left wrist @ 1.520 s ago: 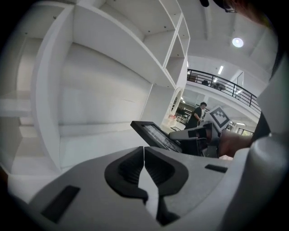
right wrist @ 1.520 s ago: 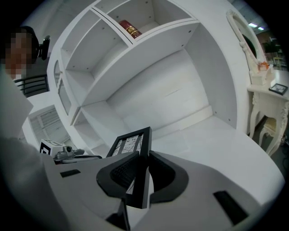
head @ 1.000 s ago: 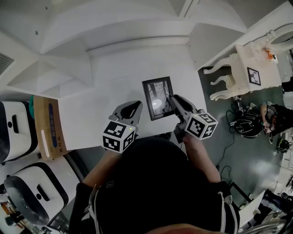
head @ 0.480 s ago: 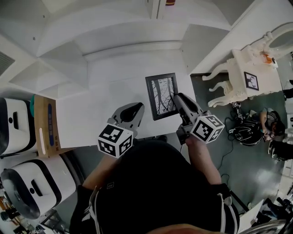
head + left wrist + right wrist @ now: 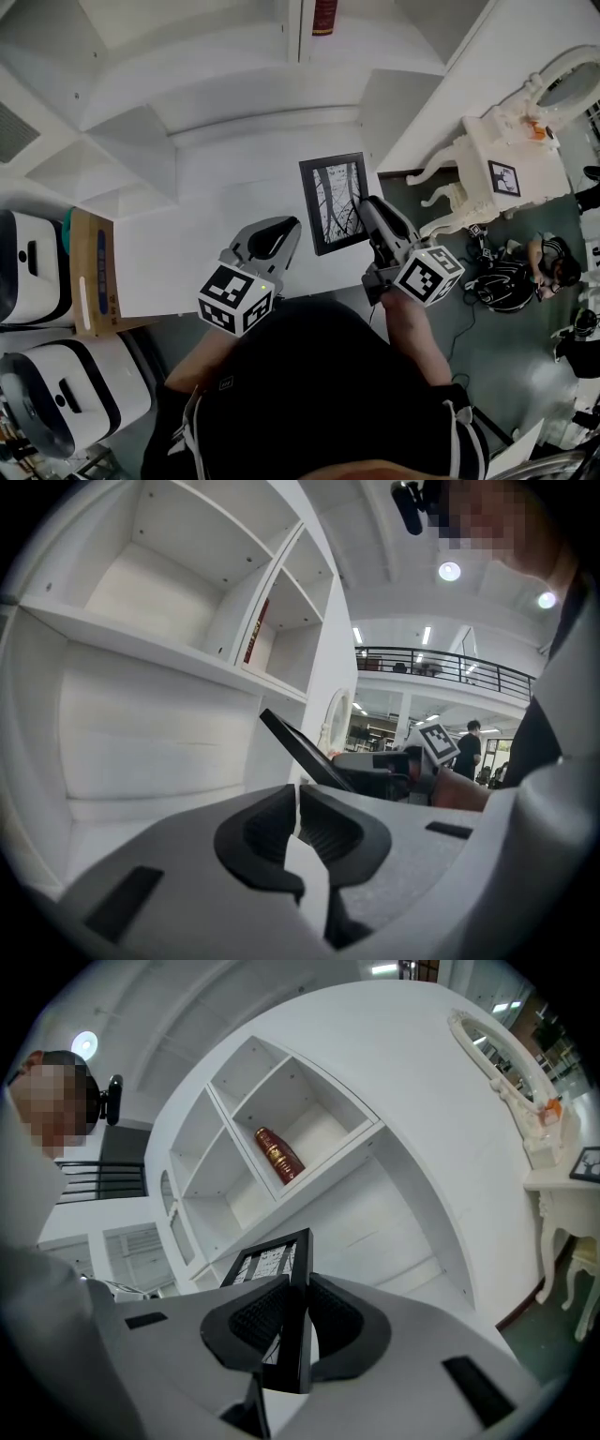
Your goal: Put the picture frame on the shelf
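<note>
Your right gripper (image 5: 364,206) clamped the frame (image 5: 333,202) by its right edge. The frame hung in the air, long axis aimed ahead at the shelf (image 5: 328,1163). Your left gripper (image 5: 283,230) sat closed and empty, just left of it.

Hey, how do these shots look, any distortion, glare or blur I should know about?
Head view: strong fisheye that bows the shelf edges, with even, soft light and no harsh shadows. Left gripper view: black vignetted corners, and the ceiling lights blow out to white. Right gripper view: the same curved shelf lines, while the picture frame stays reasonably sharp.
</note>
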Demonstrator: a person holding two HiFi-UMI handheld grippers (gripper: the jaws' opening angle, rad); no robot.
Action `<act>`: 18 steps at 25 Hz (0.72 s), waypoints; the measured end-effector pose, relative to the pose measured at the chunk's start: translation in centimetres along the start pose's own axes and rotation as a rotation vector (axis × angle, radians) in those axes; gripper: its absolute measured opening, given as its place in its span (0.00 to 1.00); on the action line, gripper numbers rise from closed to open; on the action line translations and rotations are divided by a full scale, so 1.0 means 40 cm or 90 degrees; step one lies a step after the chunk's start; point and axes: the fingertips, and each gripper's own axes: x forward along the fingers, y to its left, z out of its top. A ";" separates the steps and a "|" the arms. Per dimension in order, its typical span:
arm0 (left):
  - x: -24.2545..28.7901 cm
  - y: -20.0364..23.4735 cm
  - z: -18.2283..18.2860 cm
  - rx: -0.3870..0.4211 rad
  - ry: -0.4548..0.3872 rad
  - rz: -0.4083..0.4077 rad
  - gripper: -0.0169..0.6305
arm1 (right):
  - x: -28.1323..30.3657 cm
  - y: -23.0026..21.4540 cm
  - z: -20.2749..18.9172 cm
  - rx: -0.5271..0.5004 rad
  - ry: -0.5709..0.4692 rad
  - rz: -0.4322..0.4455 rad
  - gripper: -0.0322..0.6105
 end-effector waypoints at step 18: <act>-0.011 -0.086 0.135 0.040 -0.058 -0.094 0.06 | -0.036 0.081 0.135 -0.045 -0.109 0.031 0.17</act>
